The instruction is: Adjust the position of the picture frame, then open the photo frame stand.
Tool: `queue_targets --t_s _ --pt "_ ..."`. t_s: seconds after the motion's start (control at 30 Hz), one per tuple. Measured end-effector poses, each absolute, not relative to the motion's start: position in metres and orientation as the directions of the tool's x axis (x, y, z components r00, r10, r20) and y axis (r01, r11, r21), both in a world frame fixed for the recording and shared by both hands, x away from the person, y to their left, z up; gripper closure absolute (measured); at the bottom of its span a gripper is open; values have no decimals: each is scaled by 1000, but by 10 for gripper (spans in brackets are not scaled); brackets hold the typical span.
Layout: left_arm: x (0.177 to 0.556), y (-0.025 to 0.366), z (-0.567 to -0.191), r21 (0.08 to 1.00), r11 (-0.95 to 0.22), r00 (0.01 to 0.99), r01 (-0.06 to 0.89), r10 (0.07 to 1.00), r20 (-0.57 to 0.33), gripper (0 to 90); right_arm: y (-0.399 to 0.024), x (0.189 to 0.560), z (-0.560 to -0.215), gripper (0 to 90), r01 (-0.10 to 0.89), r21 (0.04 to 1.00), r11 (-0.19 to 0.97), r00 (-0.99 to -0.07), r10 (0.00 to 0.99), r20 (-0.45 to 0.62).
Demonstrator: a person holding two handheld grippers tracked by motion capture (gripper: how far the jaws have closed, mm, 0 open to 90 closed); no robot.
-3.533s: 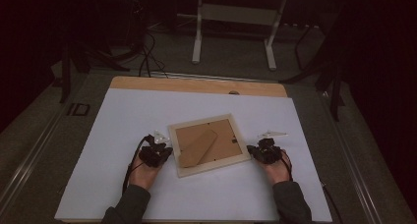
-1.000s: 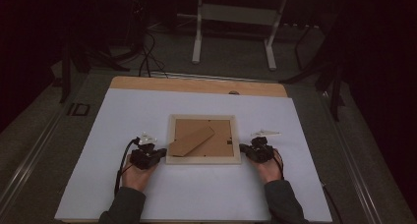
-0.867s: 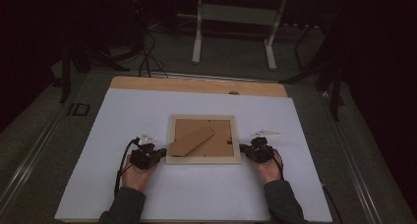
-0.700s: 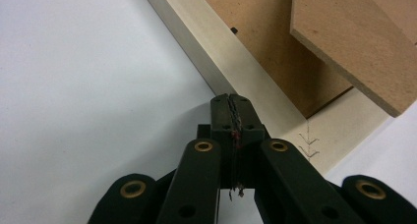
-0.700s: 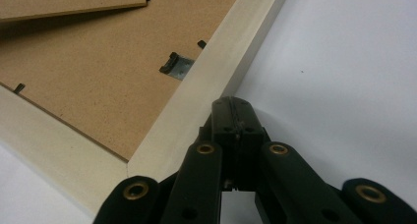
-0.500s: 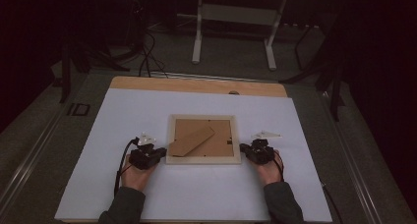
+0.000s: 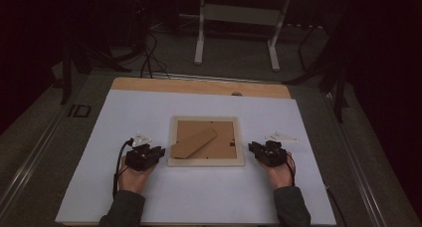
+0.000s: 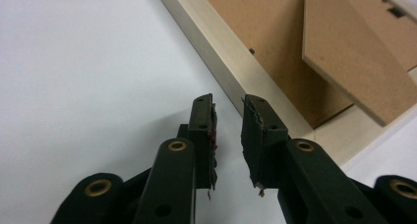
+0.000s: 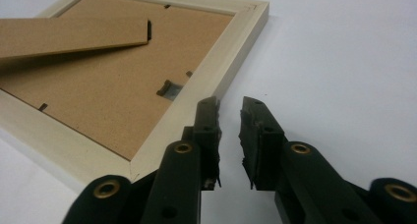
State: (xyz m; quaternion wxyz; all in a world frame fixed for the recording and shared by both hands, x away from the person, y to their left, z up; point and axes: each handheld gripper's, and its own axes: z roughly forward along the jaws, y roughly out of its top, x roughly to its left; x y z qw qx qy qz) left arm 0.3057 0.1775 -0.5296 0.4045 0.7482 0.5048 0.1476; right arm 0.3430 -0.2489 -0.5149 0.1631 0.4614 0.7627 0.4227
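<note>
Both tongs, left [image 7: 158, 152] and right [image 7: 251, 148], have just been opening and stand slightly spread, empty, flanking the picture frame [image 7: 206, 161], which lies face-down, squared on the tabletop [image 7: 199, 197]; only withdrawal seems left.

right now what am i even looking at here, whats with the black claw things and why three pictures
A person sits at a table covered in white, holding a hand-operated two-jaw tool in each hand: the left gripper and the right gripper. The high view looks down from above; the other two come from cameras riding on each gripper, looking along its black jaws. Between the tools lies a picture frame, back side up, with its cardboard stand folded out. Both grippers' jaws have just been opening. Nothing sits between them in either gripper view; each rests beside a frame edge, holding nothing.
</note>
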Motion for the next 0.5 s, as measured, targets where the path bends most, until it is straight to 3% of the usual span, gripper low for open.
queue_targets --t_s 0.23,0.5 --pt "302 186 -516 787 -89 440 611 864 -244 716 -259 344 -516 733 583 791 185 -498 851 168" --pt "300 185 -499 814 -76 464 575 850 -248 661 -262 344 -518 718 589 789 175 -493 851 180"
